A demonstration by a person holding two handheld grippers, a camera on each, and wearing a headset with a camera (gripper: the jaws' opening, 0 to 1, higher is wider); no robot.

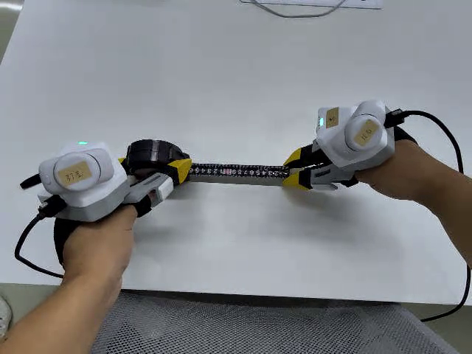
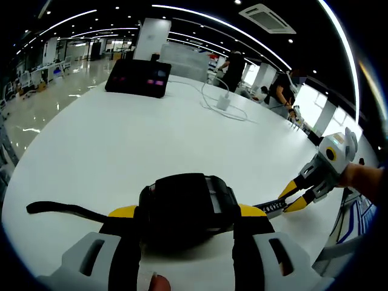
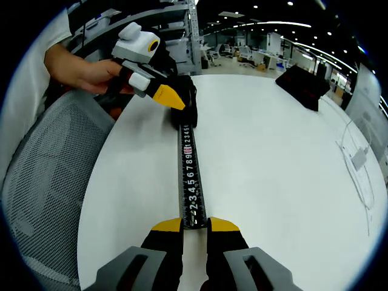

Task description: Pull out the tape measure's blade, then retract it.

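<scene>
Chair: a grey mesh chair back is seen just under the counter's near edge.
Counter: on the white counter a modest bare strip is left between the near edge and the work. A far wider bare stretch is left beyond it.
Left hand: the left hand is wrapped around its tool from the near side, with the forearm coming in from the lower left.
Left hand-held gripper: the left hand-held gripper is pointed right, and its jaws are clamped on the tape measure from both sides.
Tape measure: the black tape measure is held at the left of the counter, with its black strap trailed flat beside it.
Blade: the blade is pulled out straight and low over the counter. Contact with the surface cannot be told.
Right hand-held gripper: the yellow-tipped jaws of the right hand-held gripper are closed on the blade's free end and pointed left.
Right hand: the right hand is held level, with the forearm entering from the right edge.
Far edge: a white cable and a dark screen are lying well apart from the work.
</scene>
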